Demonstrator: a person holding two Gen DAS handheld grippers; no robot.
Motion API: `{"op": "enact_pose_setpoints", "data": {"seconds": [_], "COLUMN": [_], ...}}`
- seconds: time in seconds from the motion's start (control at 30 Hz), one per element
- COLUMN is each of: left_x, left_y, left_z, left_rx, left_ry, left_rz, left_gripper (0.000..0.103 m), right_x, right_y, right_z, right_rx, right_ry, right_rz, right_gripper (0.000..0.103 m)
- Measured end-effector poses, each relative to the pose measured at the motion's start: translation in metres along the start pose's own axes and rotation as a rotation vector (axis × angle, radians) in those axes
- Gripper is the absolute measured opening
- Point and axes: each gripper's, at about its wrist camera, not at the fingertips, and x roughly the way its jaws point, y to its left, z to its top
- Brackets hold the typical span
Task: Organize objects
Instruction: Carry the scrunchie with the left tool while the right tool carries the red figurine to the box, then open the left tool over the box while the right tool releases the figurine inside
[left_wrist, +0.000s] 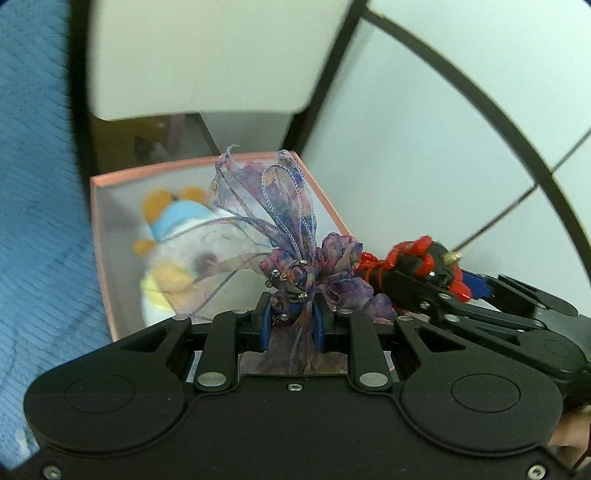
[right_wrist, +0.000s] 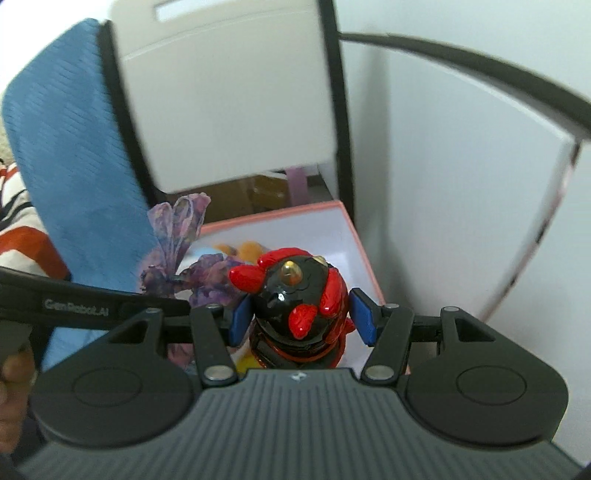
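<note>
closest to the left wrist lens, the left gripper (left_wrist: 291, 323) is clenched on a purple ribbon bow (left_wrist: 295, 273), its blue pads (left_wrist: 266, 326) pinching the bow's knot while the sheer loops and beaded curls stand up above the fingers. just to its right, touching the bow's ruffled side, the right gripper (left_wrist: 458, 284) comes in from the right edge, grasping a red and black figurine (left_wrist: 413, 258). in the right wrist view that right gripper (right_wrist: 301, 319) has its blue pads (right_wrist: 364, 319) on either side of the glossy figurine (right_wrist: 295, 295), the left pad against it and the right pad right at its red side, with the gold horn on its head pointing up toward the lens. both things are held over the near edge of an open pink box (left_wrist: 321, 199) with white inner walls. inside the box lies a plush toy (left_wrist: 173, 254), white with orange ears and a light blue cap, blurred. the bow (right_wrist: 177, 254) shows left of the figurine here. a blue mesh chair back (right_wrist: 74, 155) rises on the left, and white panels with black frames (right_wrist: 341, 110) stand behind the box.
</note>
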Motion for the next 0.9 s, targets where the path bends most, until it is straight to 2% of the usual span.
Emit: {"op": "enact_pose_setpoints", "data": {"seconds": [0.2, 0.47, 0.53, 0.57, 0.6, 0.73, 0.8, 0.9], "left_x": [0.035, 0.061, 0.062, 0.06, 0.056, 0.038, 0.028, 0.012], "left_y": [-0.02, -0.024, -0.024, -0.024, -0.023, -0.017, -0.016, -0.013], "left_z": [-0.011, -0.031, -0.033, -0.033, -0.035, -0.029, -0.029, -0.026], "left_rx": [0.014, 0.02, 0.024, 0.027, 0.031, 0.028, 0.028, 0.041], "left_ry": [0.07, 0.116, 0.117, 0.115, 0.113, 0.088, 0.074, 0.046], "left_rz": [-0.006, 0.013, 0.016, 0.013, 0.003, -0.016, -0.024, -0.017], "left_gripper": [0.021, 0.021, 0.03, 0.039, 0.043, 0.052, 0.058, 0.065], "right_x": [0.032, 0.062, 0.066, 0.068, 0.069, 0.075, 0.071, 0.061], "right_y": [-0.018, -0.031, -0.032, -0.032, -0.032, -0.03, -0.03, -0.028], "right_z": [-0.024, -0.049, -0.052, -0.053, -0.053, -0.052, -0.049, -0.04], "right_rx": [0.024, 0.035, 0.045, 0.048, 0.049, 0.067, 0.079, 0.08], "right_ry": [0.053, 0.112, 0.126, 0.133, 0.138, 0.163, 0.158, 0.134], "right_rz": [-0.021, -0.032, -0.026, -0.025, -0.026, -0.015, -0.011, -0.028], "right_gripper": [0.06, 0.06, 0.06, 0.06, 0.06, 0.06, 0.067, 0.07]}}
